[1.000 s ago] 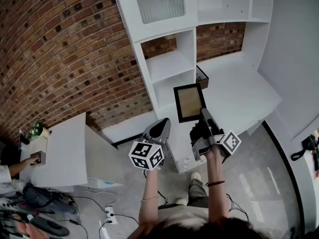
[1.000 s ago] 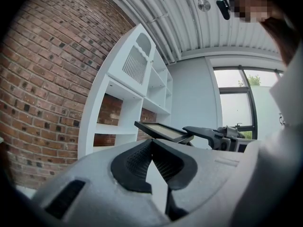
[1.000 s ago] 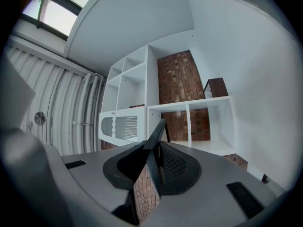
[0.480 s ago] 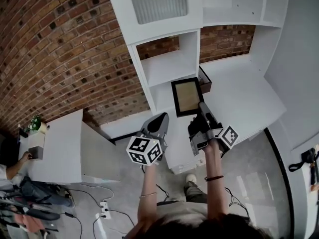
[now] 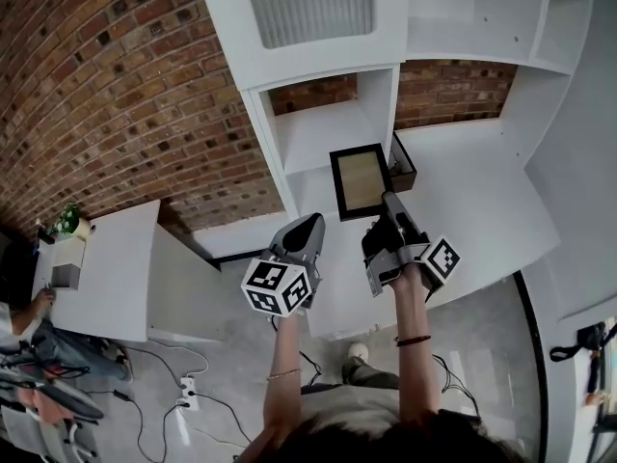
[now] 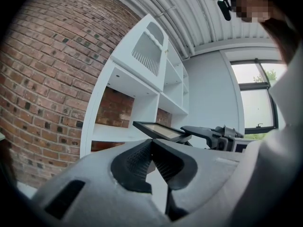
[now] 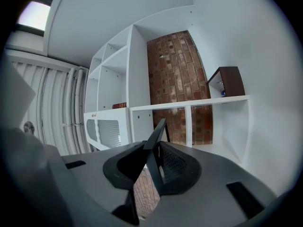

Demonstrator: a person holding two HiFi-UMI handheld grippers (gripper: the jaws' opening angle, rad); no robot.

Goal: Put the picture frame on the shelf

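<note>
One dark box (image 5: 403, 167) sits near the gripped picture frame (image 5: 361, 181).

White shelf (image 5: 328, 128) w/ dark box (image 5: 404, 167)

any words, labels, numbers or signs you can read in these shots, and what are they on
No text can be read in any view.
On the white cubes with black square markers: coded patterns only, no letters or digits.
On the black picture frame with tan insert: blank.
On the dark red book-like thing lying on the white shelf unit: too small to read.
On the dark brown box: a small pale mark, too small to read.
</note>
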